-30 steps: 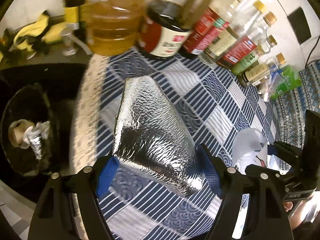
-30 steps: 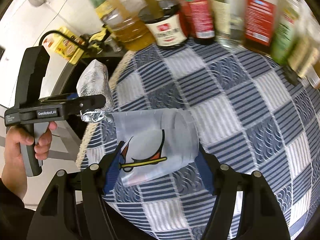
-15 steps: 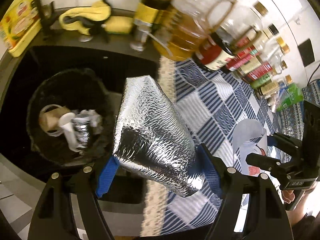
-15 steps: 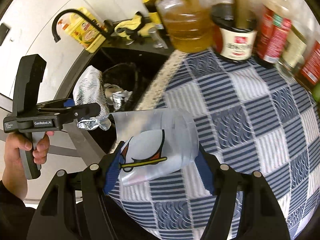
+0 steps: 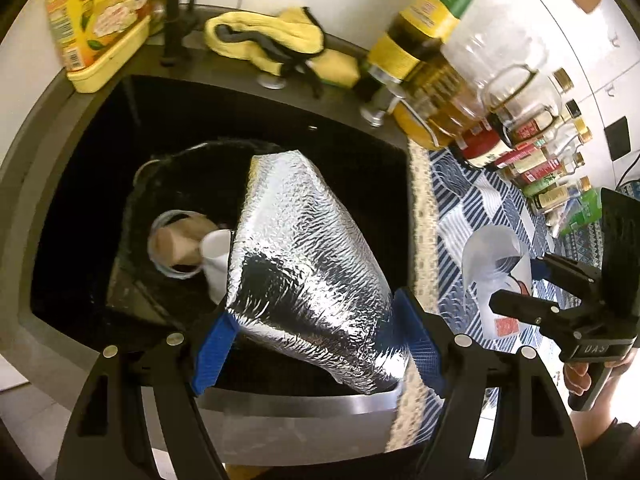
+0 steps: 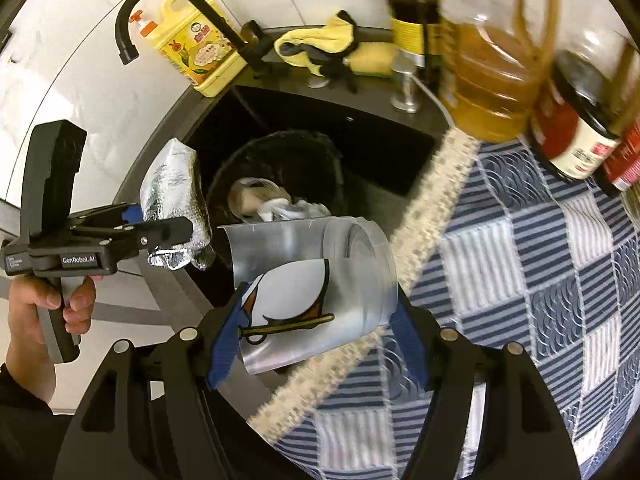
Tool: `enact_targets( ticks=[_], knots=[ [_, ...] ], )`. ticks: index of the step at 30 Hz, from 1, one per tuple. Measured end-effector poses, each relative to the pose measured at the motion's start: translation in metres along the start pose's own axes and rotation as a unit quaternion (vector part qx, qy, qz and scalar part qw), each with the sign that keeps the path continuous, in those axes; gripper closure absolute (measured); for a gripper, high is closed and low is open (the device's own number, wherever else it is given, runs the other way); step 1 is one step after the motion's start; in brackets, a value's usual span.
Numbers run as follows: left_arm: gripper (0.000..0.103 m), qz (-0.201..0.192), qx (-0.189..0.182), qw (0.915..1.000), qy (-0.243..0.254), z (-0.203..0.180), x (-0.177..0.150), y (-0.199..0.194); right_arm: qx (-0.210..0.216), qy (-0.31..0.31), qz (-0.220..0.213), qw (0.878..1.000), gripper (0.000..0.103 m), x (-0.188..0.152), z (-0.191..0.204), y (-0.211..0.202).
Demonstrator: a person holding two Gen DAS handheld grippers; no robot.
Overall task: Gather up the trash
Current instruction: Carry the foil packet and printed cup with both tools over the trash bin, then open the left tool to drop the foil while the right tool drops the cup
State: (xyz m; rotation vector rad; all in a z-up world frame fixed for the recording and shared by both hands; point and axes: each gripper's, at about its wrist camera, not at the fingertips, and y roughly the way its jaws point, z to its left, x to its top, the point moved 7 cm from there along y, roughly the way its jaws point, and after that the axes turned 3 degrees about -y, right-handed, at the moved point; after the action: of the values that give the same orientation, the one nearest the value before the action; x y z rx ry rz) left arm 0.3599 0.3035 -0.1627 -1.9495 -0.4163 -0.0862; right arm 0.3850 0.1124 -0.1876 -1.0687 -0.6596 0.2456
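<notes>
The left gripper (image 5: 316,350) is clenched on a silver foil bag (image 5: 308,276), its blue pads pressing the bag's wide lower end from both sides. The bag hangs over the black sink (image 5: 80,168), directly above the black bin (image 5: 138,208) that sits in the sink and already contains a paper cup (image 5: 178,244) and other white scraps.

The right gripper (image 6: 316,344) is clenched on a clear plastic cup (image 6: 316,280) printed with a cartoon graphic. The pads bear on the cup's side wall, and the cup lies on its side between them. The cup is at the lace-trimmed edge of the checked tablecloth (image 6: 520,280), just beside the sink, with the bin ahead of it.

Handling properties, as judged:
- Foil bag: light, soft and crinkly. It deforms under pressure and appears to hold little or nothing. A grip across the broad crumpled end, as now, is adequate. The smooth film may slip if the pads relax slowly.
- Plastic cup: light and thin-walled. It flexes and may crack under a hard squeeze. Hold it at mid-body with moderate force.

Neither item needs support from below. Both should drop freely when the jaws part.

Hazards: tall oil and sauce bottles (image 6: 492,72) stand near the tablecloth edge, close to the right gripper's path. The tap (image 6: 168,4) stands behind the sink
</notes>
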Motion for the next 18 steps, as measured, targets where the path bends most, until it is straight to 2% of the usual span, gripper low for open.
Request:
enact_targets(
  ticks=[10, 18],
  knots=[
    [0.028, 0.013, -0.006, 0.9999, 0.0, 0.056, 0.018, -0.007, 0.009, 0.01, 0.005, 1.0, 0.035, 0.039, 0.04, 0.039],
    [0.028, 0.026, -0.008, 0.9995, 0.016, 0.077, 0.038, -0.002, 0.012, 0.016, 0.006, 1.0, 0.035, 0.072, 0.051, 0.062]
  ],
)
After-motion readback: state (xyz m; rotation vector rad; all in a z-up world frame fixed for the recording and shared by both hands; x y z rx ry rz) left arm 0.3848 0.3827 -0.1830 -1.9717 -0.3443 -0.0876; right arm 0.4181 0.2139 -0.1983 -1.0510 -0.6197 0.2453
